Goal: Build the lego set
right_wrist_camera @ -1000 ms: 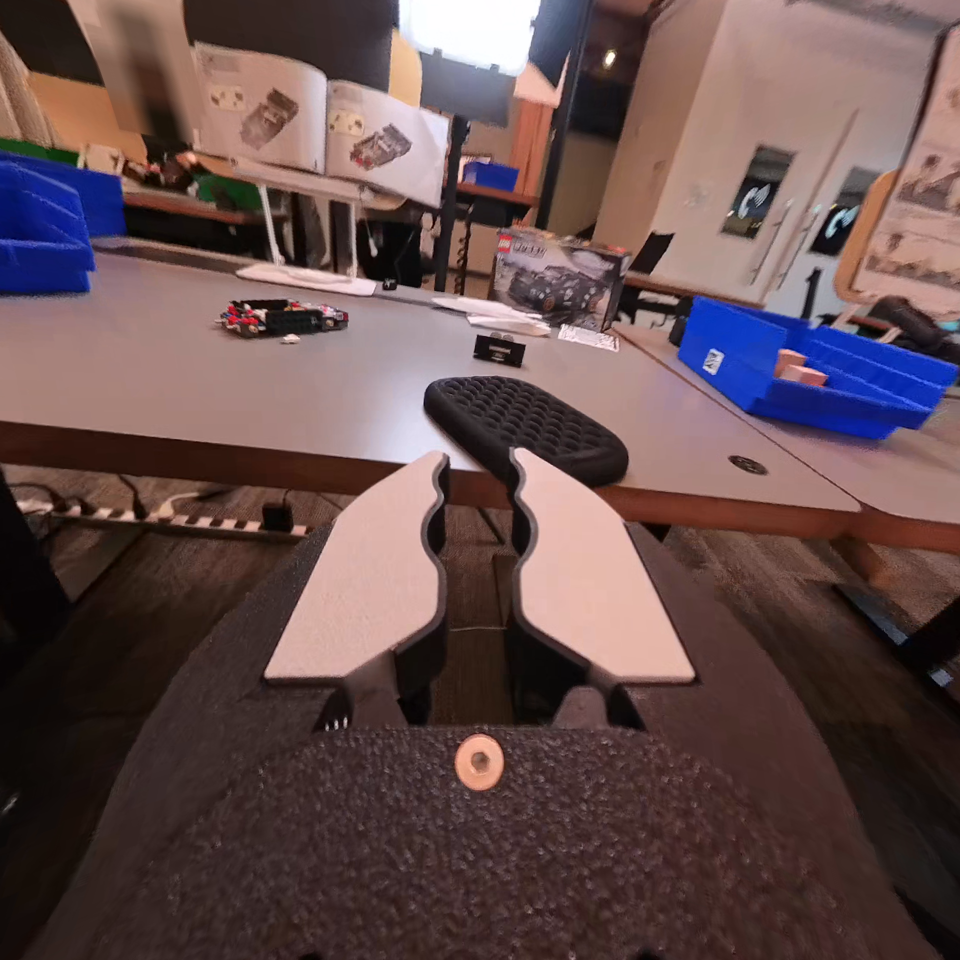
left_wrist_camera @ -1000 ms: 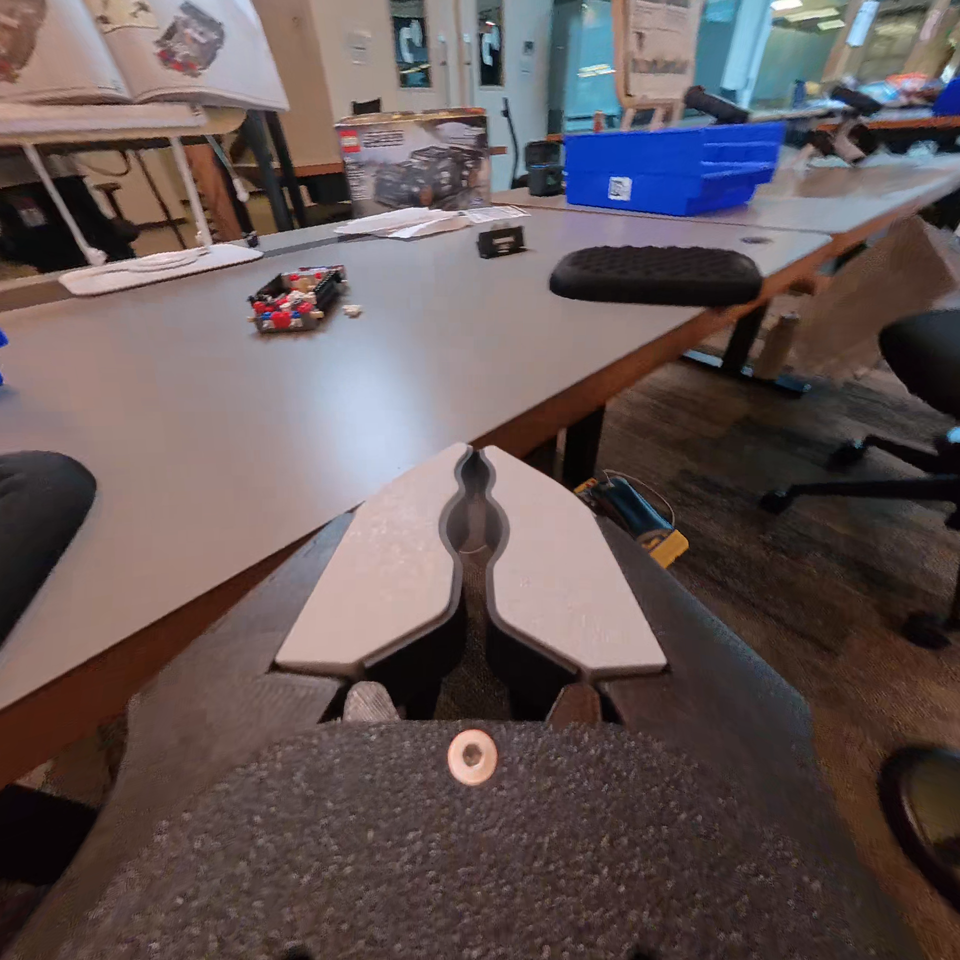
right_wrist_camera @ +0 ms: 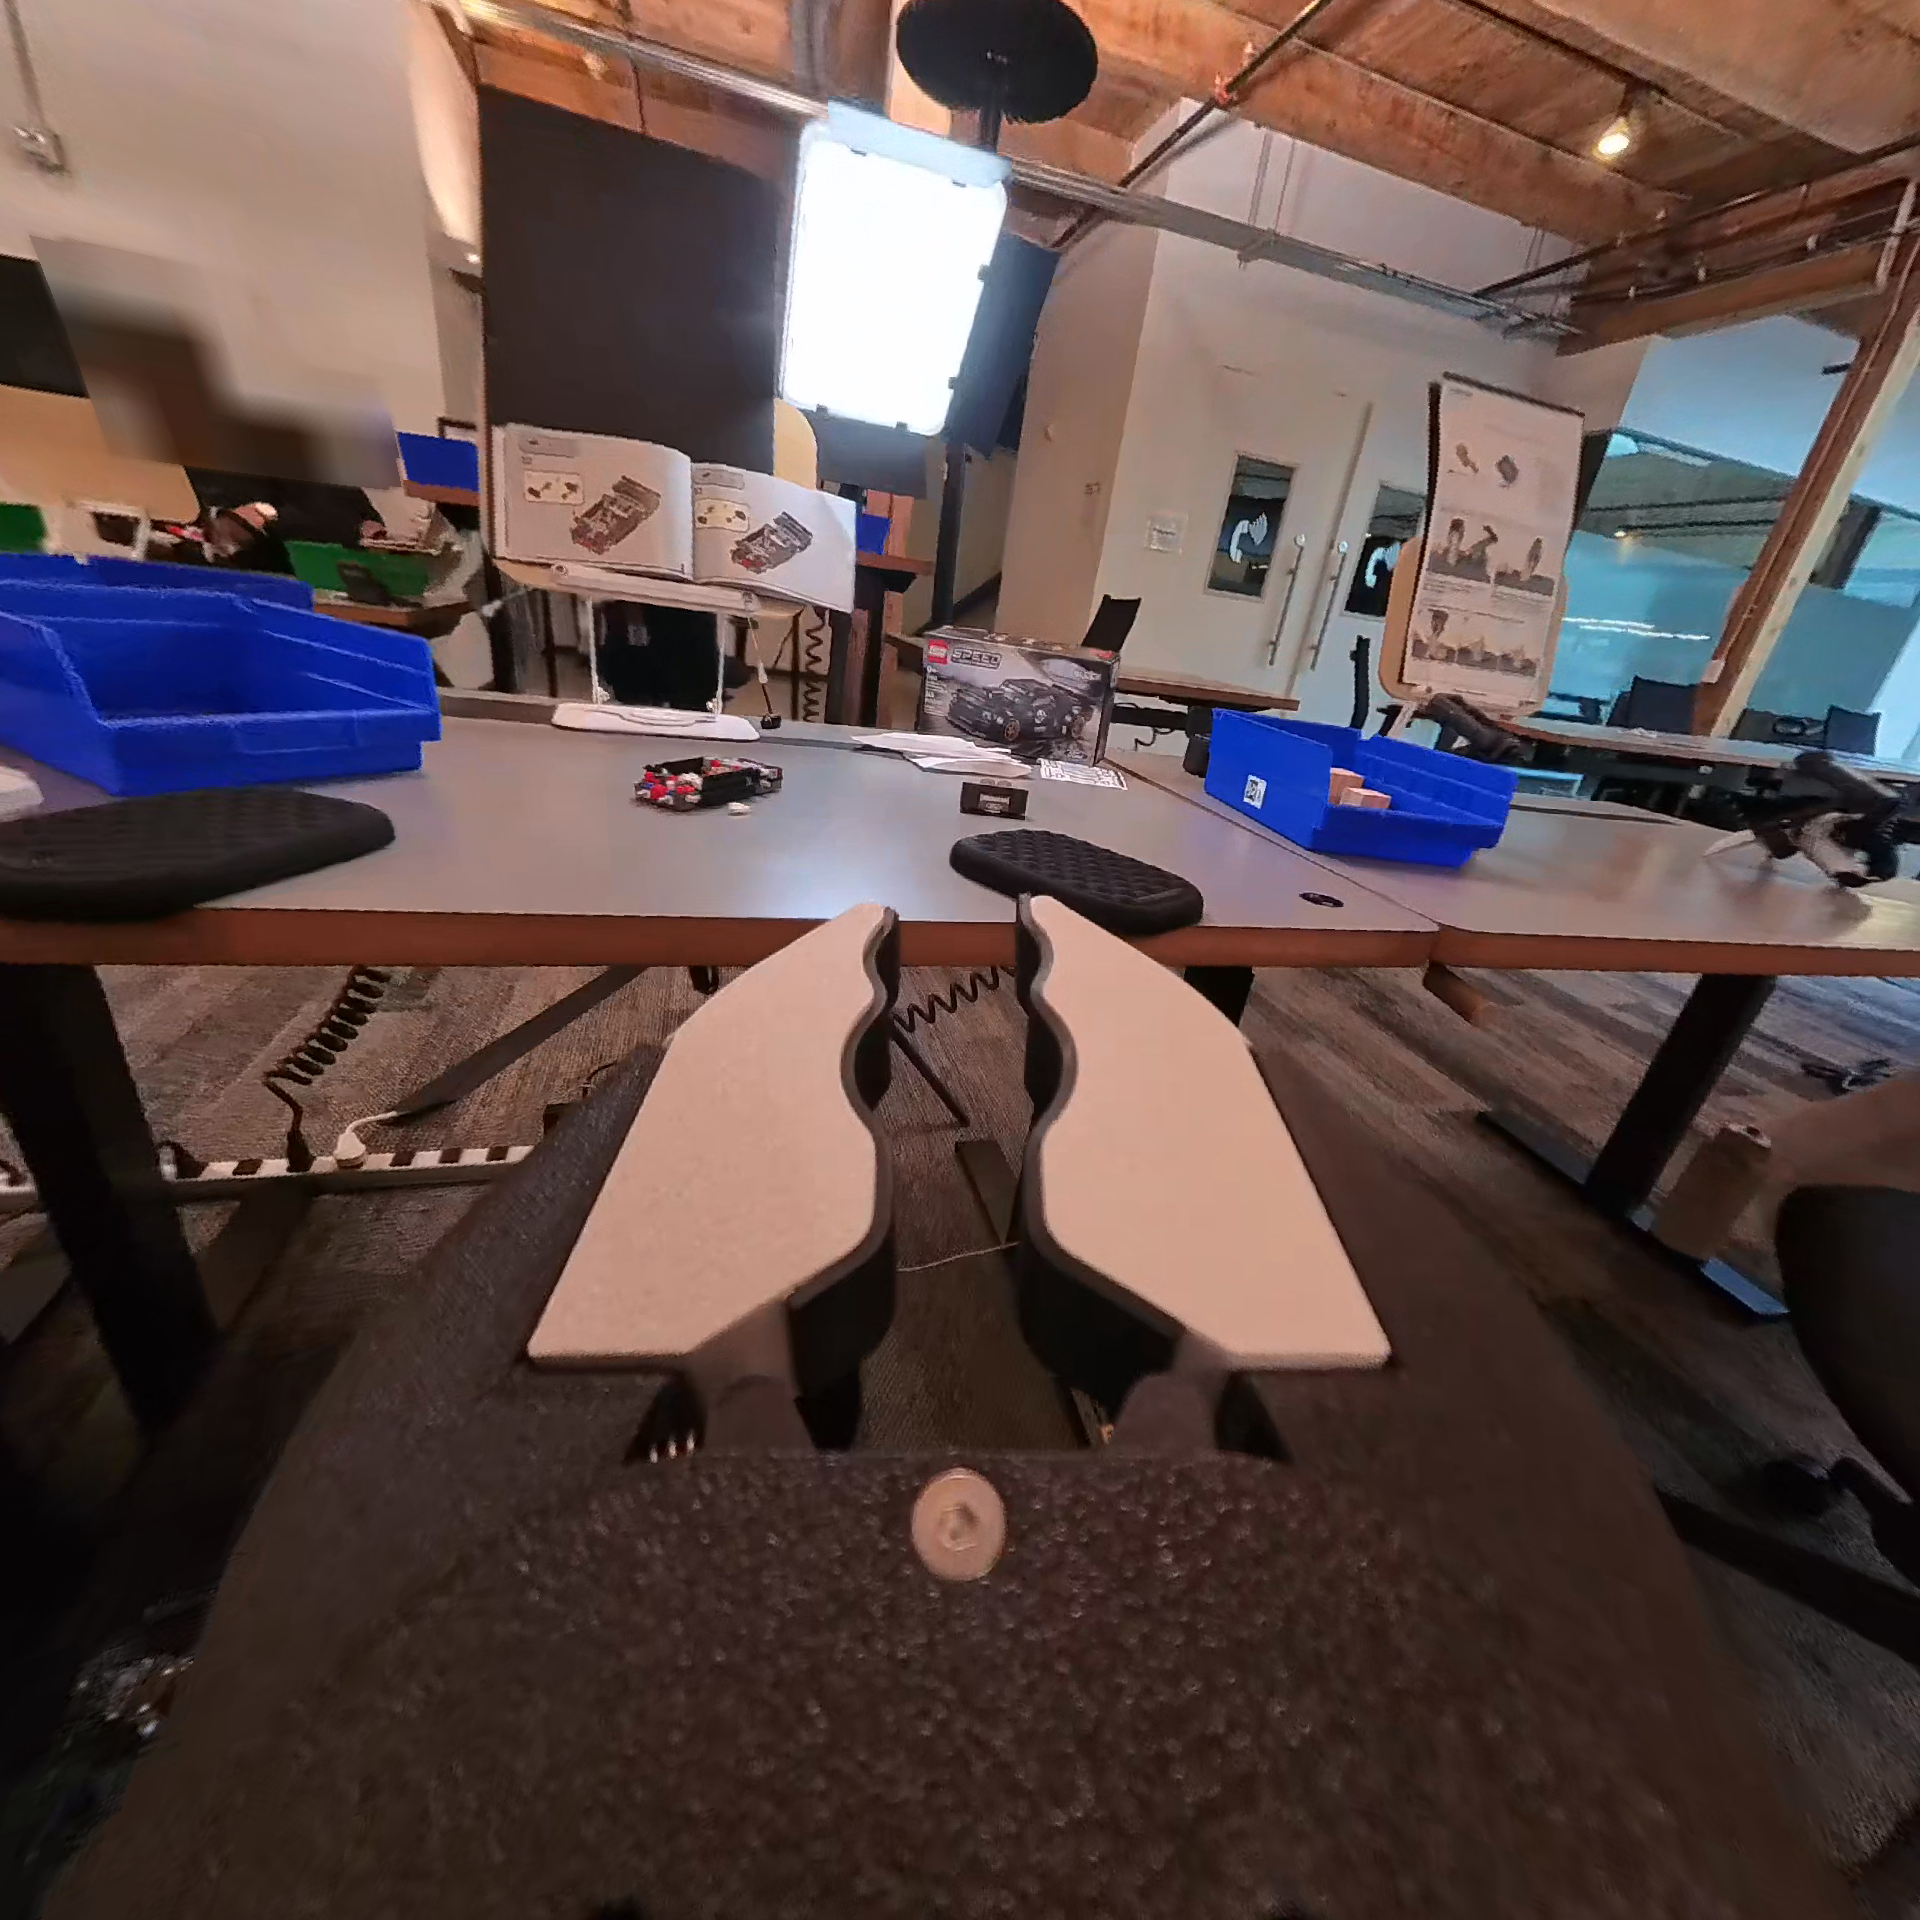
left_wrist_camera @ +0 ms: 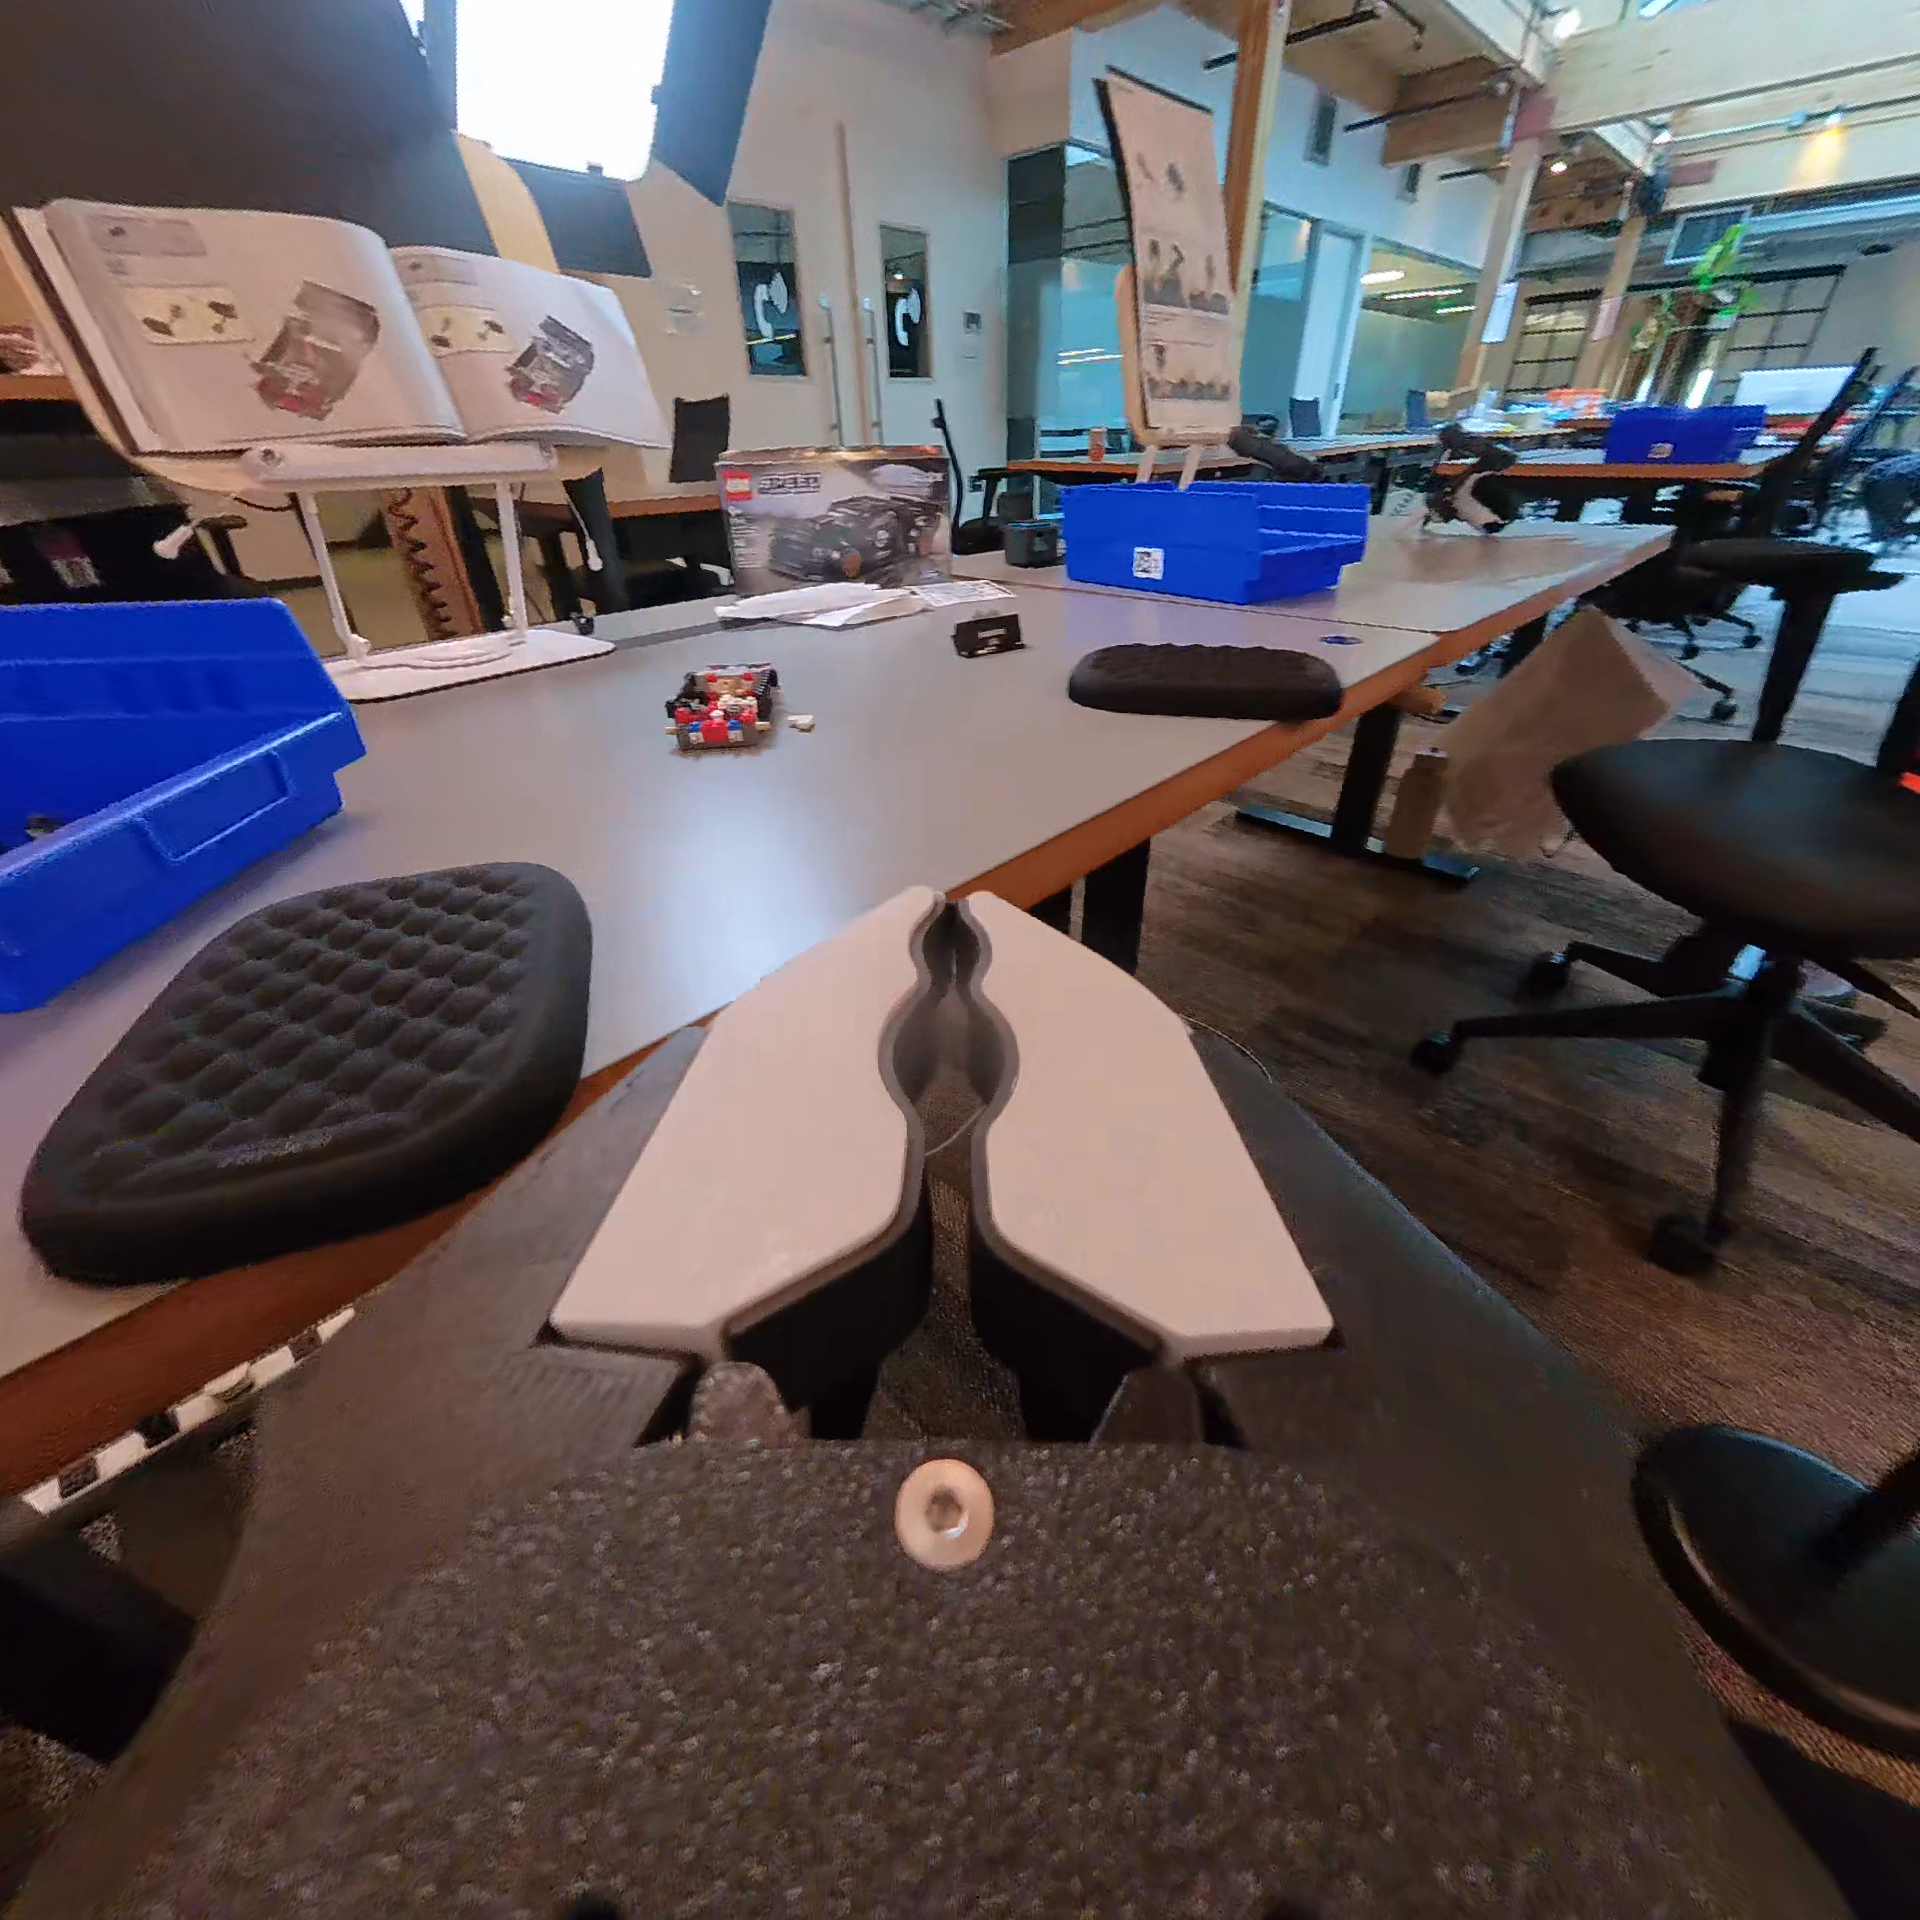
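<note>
A partly built black, red and blue lego model (left_wrist_camera: 723, 709) sits mid-table, with a small white piece (left_wrist_camera: 800, 721) just right of it. It also shows in the right wrist view (right_wrist_camera: 707, 782). A small black lego part (left_wrist_camera: 987, 636) lies farther right and back (right_wrist_camera: 994, 797). My left gripper (left_wrist_camera: 948, 912) is shut and empty, held off the table's front edge. My right gripper (right_wrist_camera: 954, 920) is open and empty, in front of and just below the table edge. Both are well short of the model.
Two black wrist pads (left_wrist_camera: 312, 1049) (left_wrist_camera: 1205, 681) lie near the front edge. Blue bins stand left (left_wrist_camera: 156, 769) and back right (left_wrist_camera: 1210, 540). An open instruction book on a white stand (left_wrist_camera: 343, 343) and the set's box (left_wrist_camera: 836, 516) are at the back. An office chair (left_wrist_camera: 1745, 831) stands right. My hands' fingertips stand some 30 cm from each other.
Both grippers have pulled back and risen, so more of the table shows. The left view now takes in the left wrist pad and blue bin. Jaw states are unchanged.
</note>
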The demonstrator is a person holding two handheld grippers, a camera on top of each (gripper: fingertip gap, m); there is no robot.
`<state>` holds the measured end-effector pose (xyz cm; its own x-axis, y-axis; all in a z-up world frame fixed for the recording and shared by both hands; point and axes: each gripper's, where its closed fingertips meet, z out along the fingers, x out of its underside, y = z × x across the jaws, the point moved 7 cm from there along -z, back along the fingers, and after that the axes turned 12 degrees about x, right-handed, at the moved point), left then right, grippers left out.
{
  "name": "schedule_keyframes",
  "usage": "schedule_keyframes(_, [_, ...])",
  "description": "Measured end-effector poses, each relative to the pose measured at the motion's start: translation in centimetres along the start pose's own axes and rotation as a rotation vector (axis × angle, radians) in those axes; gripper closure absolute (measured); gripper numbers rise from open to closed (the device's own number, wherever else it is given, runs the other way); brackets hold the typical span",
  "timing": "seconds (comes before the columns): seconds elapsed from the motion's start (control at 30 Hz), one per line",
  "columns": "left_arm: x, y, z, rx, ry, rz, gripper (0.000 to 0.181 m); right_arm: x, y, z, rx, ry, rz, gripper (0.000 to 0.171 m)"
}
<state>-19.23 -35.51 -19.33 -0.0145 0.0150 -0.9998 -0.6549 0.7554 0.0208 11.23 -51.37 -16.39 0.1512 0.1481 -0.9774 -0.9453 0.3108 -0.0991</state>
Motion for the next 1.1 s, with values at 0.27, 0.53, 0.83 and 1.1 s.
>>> schedule_keyframes(0.27, [2.3, 3.2, 11.3, -0.038, -0.049, 0.056, 0.181, 8.3, -3.4, 13.0, -0.14, 0.001, -0.005, 0.15])
schedule_keyframes(0.53, [-1.4, 8.2, 15.5, -0.091, -0.041, 0.104, 0.181, 4.9, -2.2, 22.7, -0.258, -0.06, 0.003, 0.15])
schedule_keyframes(0.83, [-4.1, 15.0, 16.0, -0.114, -0.04, 0.037, 0.181, 1.1, 4.8, 30.8, -0.373, -0.084, -0.048, 0.149])
schedule_keyframes(1.1, [-6.5, 19.0, 20.3, -0.13, -0.047, 0.036, 0.181, 1.7, 4.5, 36.4, -0.405, -0.072, -0.017, 0.149])
